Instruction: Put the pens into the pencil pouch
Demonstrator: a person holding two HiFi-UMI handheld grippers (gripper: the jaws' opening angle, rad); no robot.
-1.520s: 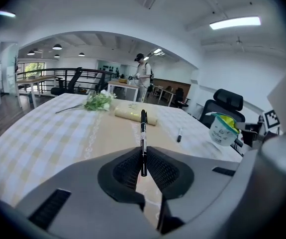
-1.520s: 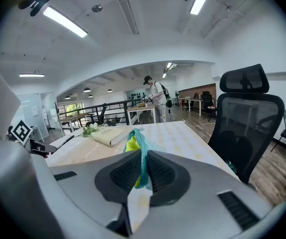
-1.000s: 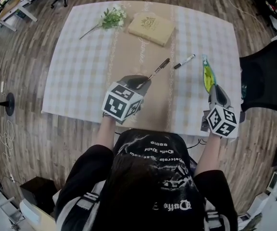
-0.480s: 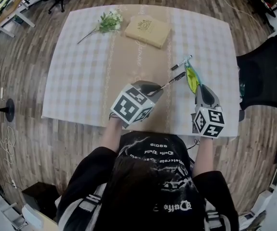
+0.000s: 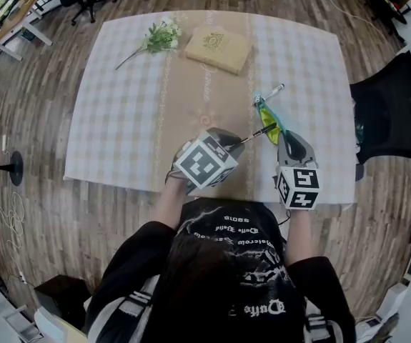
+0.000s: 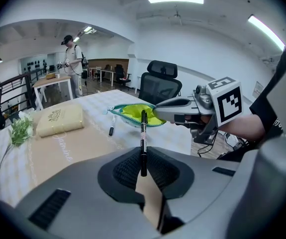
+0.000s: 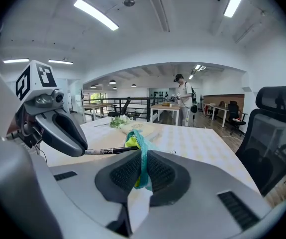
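Observation:
My left gripper (image 5: 228, 140) (image 6: 143, 156) is shut on a black pen (image 5: 256, 133) (image 6: 143, 138), which sticks out ahead of the jaws. The pen's tip reaches the open mouth of the teal pencil pouch with a yellow-green lining (image 5: 267, 112) (image 6: 133, 114). My right gripper (image 5: 284, 136) (image 7: 143, 171) is shut on the pouch's teal edge (image 7: 143, 156) and holds the pouch up above the table, just right of the pen. In the right gripper view the pen (image 7: 108, 151) comes in from the left, out of the left gripper (image 7: 58, 128). A second pen with a white barrel (image 5: 273, 91) (image 6: 111, 127) lies on the tablecloth beyond the pouch.
A cream book (image 5: 218, 47) (image 6: 58, 119) and a sprig of flowers (image 5: 159, 36) (image 6: 18, 132) lie at the far side of the checked tablecloth (image 5: 119, 106). A black office chair (image 5: 394, 113) stands right of the table. A person (image 6: 73, 63) stands far off in the room.
Both grippers have come together toward the table's middle front. The pouch has travelled left from the right edge, and the pen's tip now meets its open mouth.

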